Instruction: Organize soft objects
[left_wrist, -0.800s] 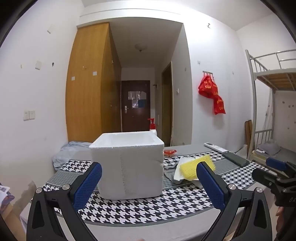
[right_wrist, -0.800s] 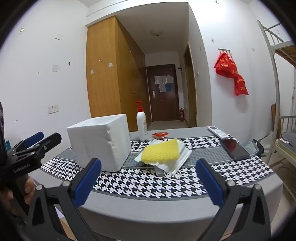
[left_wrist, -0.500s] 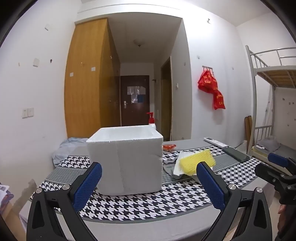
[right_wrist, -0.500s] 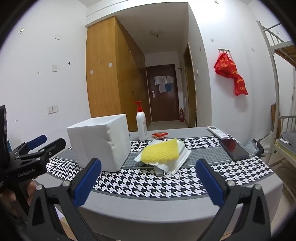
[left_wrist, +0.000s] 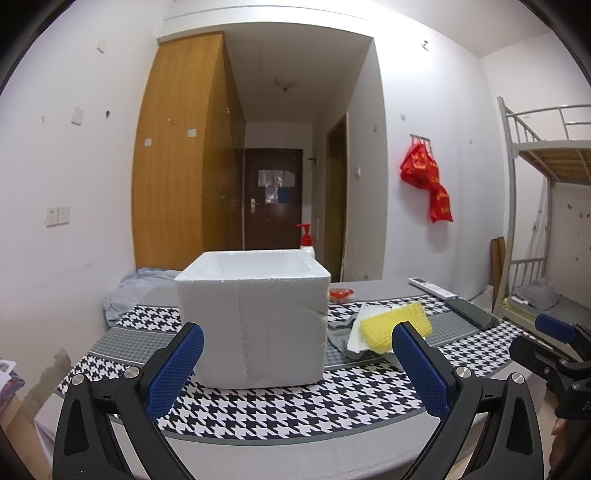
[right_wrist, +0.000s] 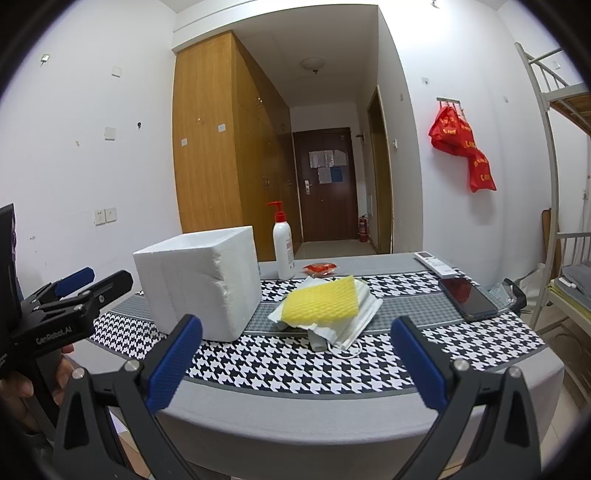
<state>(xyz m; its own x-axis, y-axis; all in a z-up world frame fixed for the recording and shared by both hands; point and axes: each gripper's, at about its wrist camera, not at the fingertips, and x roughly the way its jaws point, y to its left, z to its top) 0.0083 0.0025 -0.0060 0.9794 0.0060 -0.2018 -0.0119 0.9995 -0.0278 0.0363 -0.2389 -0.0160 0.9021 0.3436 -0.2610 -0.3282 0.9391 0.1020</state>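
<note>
A white foam box (left_wrist: 255, 314) (right_wrist: 199, 284) stands open-topped on the houndstooth table runner (left_wrist: 295, 402) (right_wrist: 295, 362). Right of it lies a pile of soft things: a yellow foam net sleeve (right_wrist: 321, 304) (left_wrist: 391, 326) on white face masks (right_wrist: 351, 325) and a grey cloth (left_wrist: 341, 341). My left gripper (left_wrist: 297, 369) hangs open before the table's near edge, facing the box, nothing between its blue pads. My right gripper (right_wrist: 297, 363) is also open and empty, short of the table, facing the pile. Each gripper shows at the edge of the other's view.
A pump bottle (right_wrist: 283, 251) stands behind the box, with a small red packet (right_wrist: 319, 267) beside it. A remote (right_wrist: 436, 264), a dark phone (right_wrist: 467, 297) and a clear bag lie at the table's right end. A bunk bed (left_wrist: 546, 206) stands at the right.
The left gripper has tilted and risen a little, so the box's open top now shows. The right gripper has barely moved. Both stay open.
</note>
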